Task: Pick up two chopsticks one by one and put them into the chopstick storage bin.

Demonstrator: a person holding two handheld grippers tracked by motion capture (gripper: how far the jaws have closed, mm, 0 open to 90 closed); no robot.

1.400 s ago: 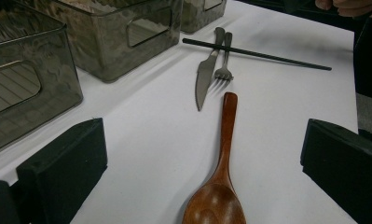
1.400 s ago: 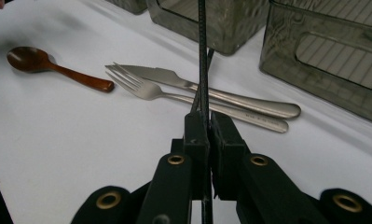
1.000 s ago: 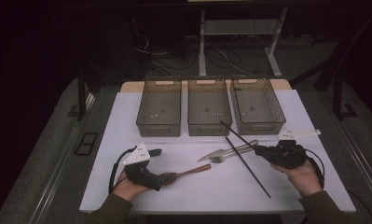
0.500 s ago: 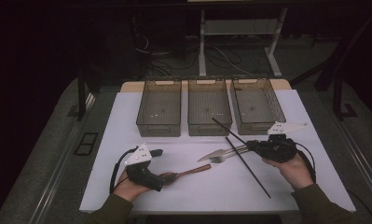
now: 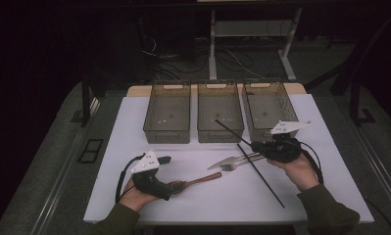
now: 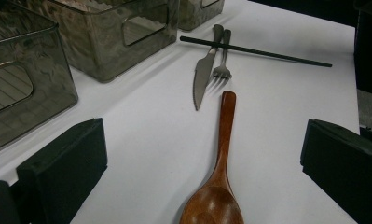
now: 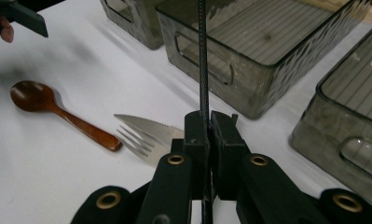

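Black and slender, the ridged plastic chopstick (image 5: 233,137) is clamped between the jaws of your right gripper (image 5: 256,145), lifted off the white table surface (image 5: 134,122) with its far tip pointing toward the middle clear smoky plastic bin (image 5: 220,113). In the right gripper view the jaws press together on the chopstick (image 7: 203,60) near its lower part, leaving a long free length ahead of them. Judged from this, the step in hand is carrying the stick to a bin. Keep the grip firm, since a long stick held near one end can swivel; bring the tip over the rim before lowering, and tilt the stick so that its length lies along the bin rather than across it. Pass clear of the second black chopstick (image 5: 260,175), which lies on the table just beside the steel serrated knife (image 5: 232,160) and the steel fork (image 5: 239,163).

Your left gripper (image 5: 164,159) rests low near the table with its jaws standing wide apart, on either side of the brown wooden spoon (image 6: 218,177) but not touching it. Hold it there until the right hand is clear.

No brand, label or legible writing appears on the bins, the utensils or the grippers.
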